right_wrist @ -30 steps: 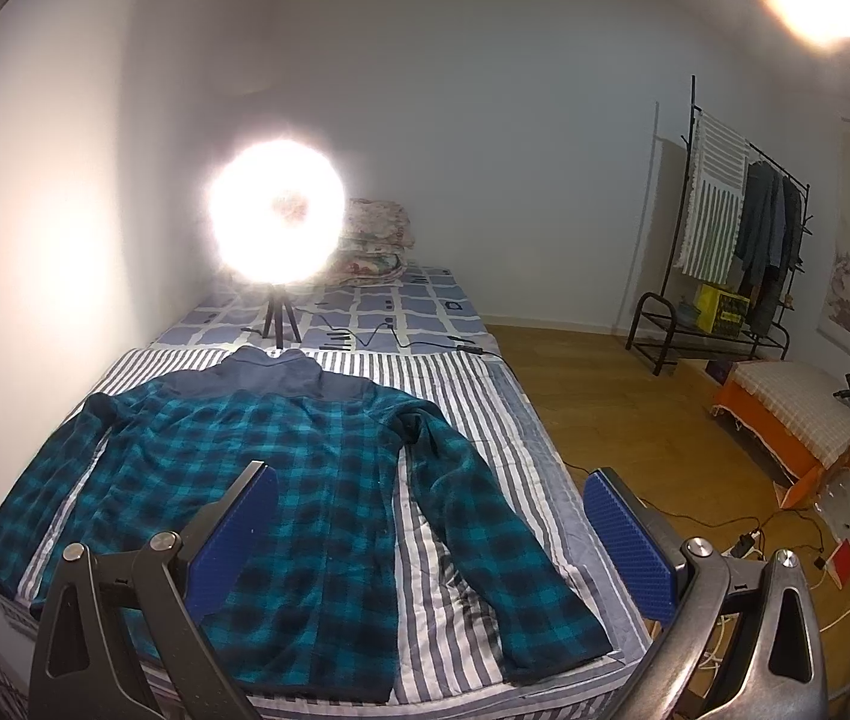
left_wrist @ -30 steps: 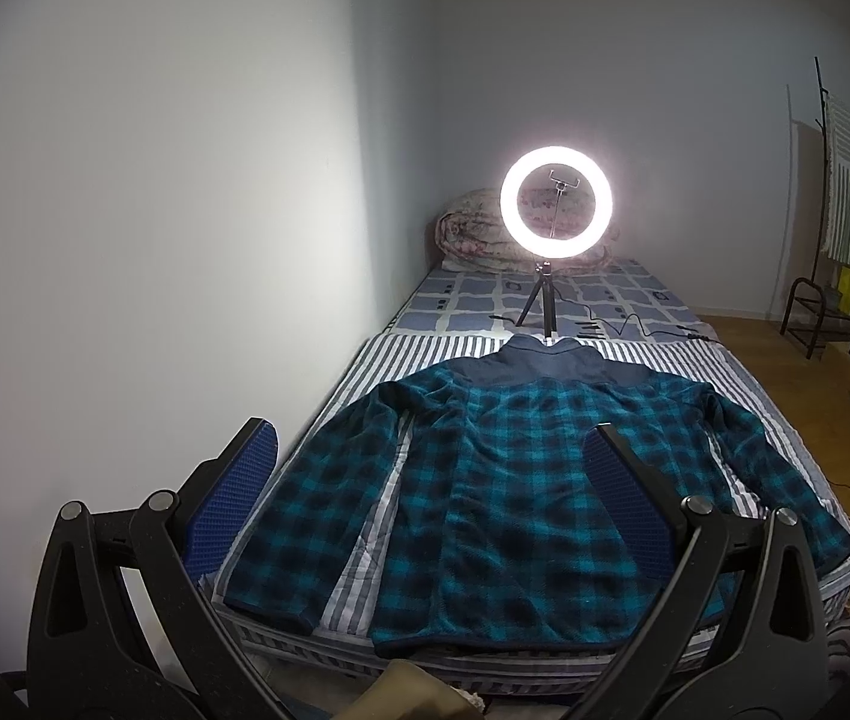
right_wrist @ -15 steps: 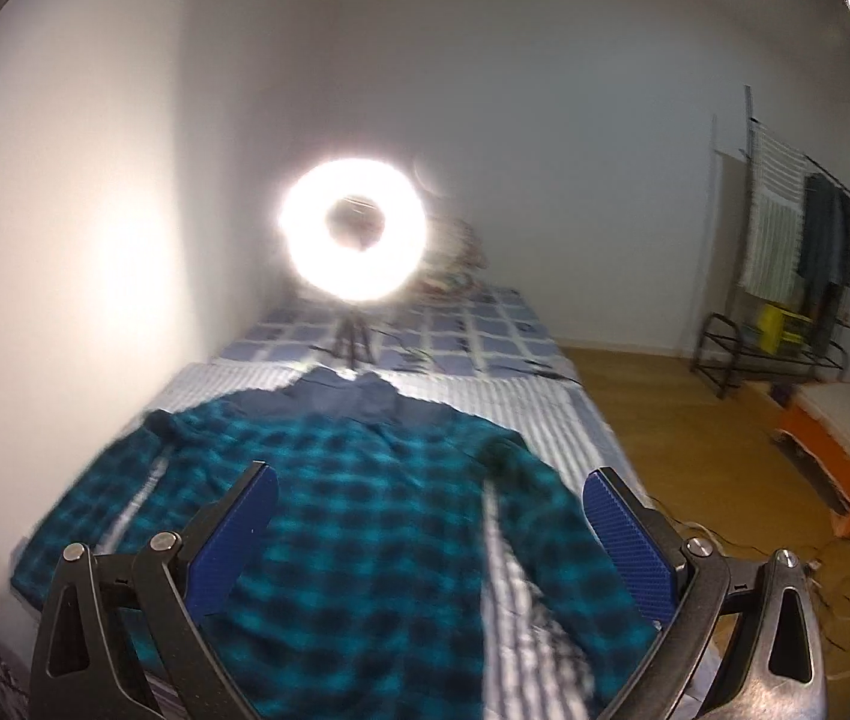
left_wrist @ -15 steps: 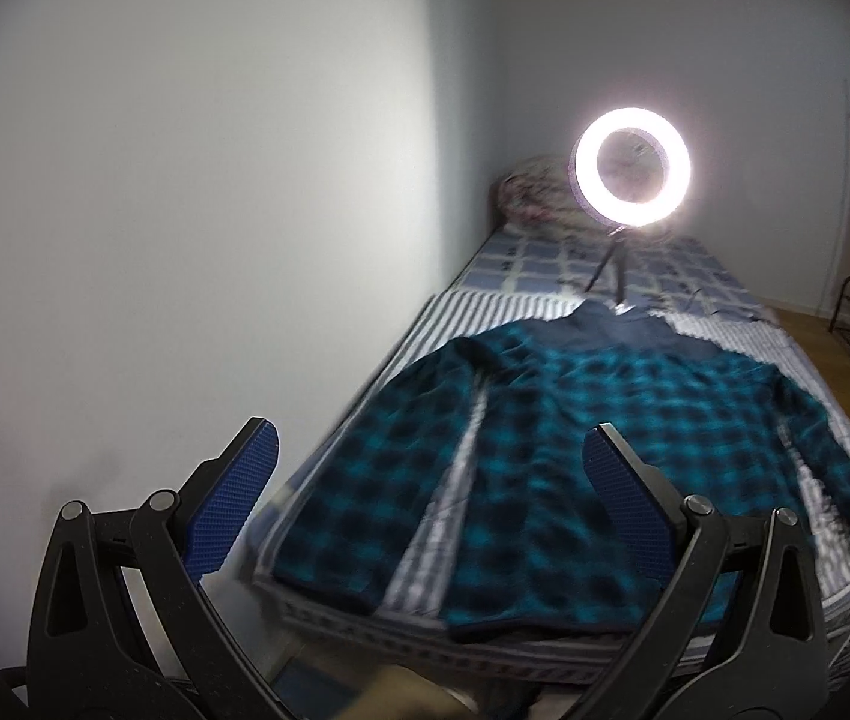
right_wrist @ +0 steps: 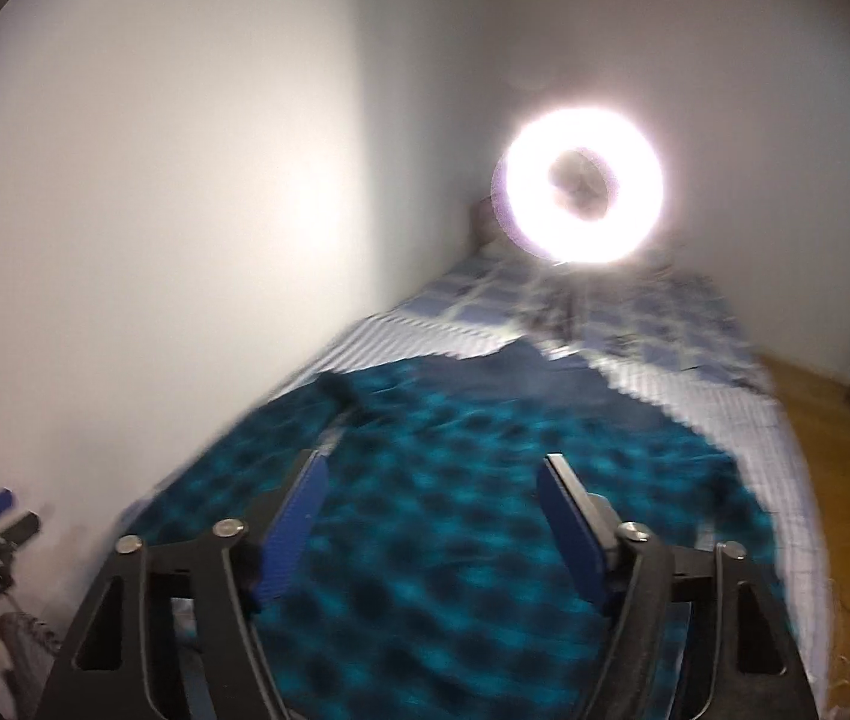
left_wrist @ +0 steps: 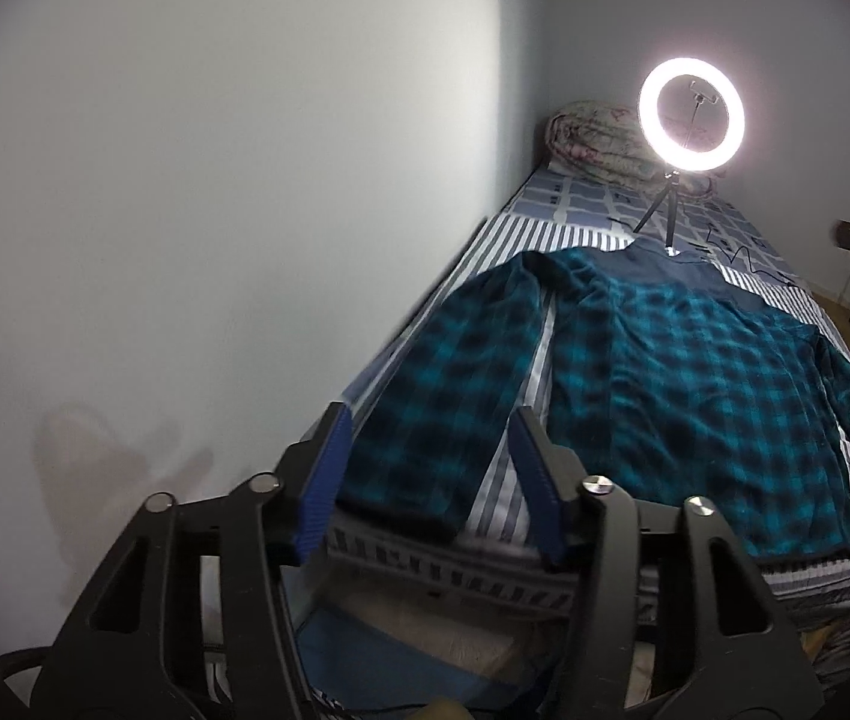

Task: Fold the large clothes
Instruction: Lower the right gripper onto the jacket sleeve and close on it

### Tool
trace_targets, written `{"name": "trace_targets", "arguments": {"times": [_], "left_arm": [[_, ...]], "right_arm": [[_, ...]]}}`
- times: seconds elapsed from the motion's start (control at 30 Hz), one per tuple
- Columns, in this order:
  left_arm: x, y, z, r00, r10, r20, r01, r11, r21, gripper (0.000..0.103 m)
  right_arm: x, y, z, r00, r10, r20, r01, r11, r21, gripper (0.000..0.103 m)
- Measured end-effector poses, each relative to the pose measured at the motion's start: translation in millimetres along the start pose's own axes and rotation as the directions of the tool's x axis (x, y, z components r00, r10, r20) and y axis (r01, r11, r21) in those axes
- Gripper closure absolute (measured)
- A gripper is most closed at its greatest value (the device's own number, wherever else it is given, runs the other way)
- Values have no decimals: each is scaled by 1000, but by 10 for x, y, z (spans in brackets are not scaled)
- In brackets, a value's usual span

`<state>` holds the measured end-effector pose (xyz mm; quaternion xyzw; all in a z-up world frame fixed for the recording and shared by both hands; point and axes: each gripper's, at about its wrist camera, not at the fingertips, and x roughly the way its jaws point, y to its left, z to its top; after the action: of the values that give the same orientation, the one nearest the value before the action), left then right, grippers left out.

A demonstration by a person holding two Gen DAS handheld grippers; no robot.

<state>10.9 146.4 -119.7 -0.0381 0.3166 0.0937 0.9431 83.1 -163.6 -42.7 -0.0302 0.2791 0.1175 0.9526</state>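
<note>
Nearest to us in the left wrist view, our left gripper (left_wrist: 428,468) has its blue pads (left_wrist: 323,483) partly apart and closing. The cuff end of the shirt's sleeve (left_wrist: 455,384) shows in the gap between them, but the pads are not pressing on it, so we hold nothing there.

In the right wrist view, which is blurred, our right gripper (right_wrist: 428,525) also has its jaws partly apart and closing. We see only the cloth of the shirt beyond the gap, with nothing pinched between the pads.

The teal and black checked shirt (left_wrist: 683,384) lies spread flat on the bed (left_wrist: 509,510), on a striped sheet (left_wrist: 515,240). Its hem is toward us near the foot edge of the bed, its dark blue collar (left_wrist: 665,261) points away, and its sleeves are spread out to either side. The sleeve we see between the left pads lies beside the wall (left_wrist: 215,210), with a strip of striped sheet between it and the body of the shirt.

Beyond the collar a lit ring lamp (left_wrist: 691,114) stands on a small tripod (left_wrist: 665,213) on a blue checked cover (left_wrist: 593,204). Behind it, a rolled quilt (left_wrist: 593,141) sits at the head of the bed, against the far wall.
</note>
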Motion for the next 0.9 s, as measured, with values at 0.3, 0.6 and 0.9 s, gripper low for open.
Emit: {"name": "trace_targets", "arguments": {"times": [0.3,0.6,0.9], "left_arm": [[53,166,-221,999,-1,-37,-1,999,-34,56],[54,315,-345,999,-16,-45,12,997,-75,62],[53,509,-419,999,3,-44,-8,993,-117,62]], "right_arm": [[990,717,110,945,257,-203,-256,966,31,49],[1991,1467,88,828,394,-400,-384,917,110,55],[3061,1831,-27,726,445,-525,-341,895,287,54]]}}
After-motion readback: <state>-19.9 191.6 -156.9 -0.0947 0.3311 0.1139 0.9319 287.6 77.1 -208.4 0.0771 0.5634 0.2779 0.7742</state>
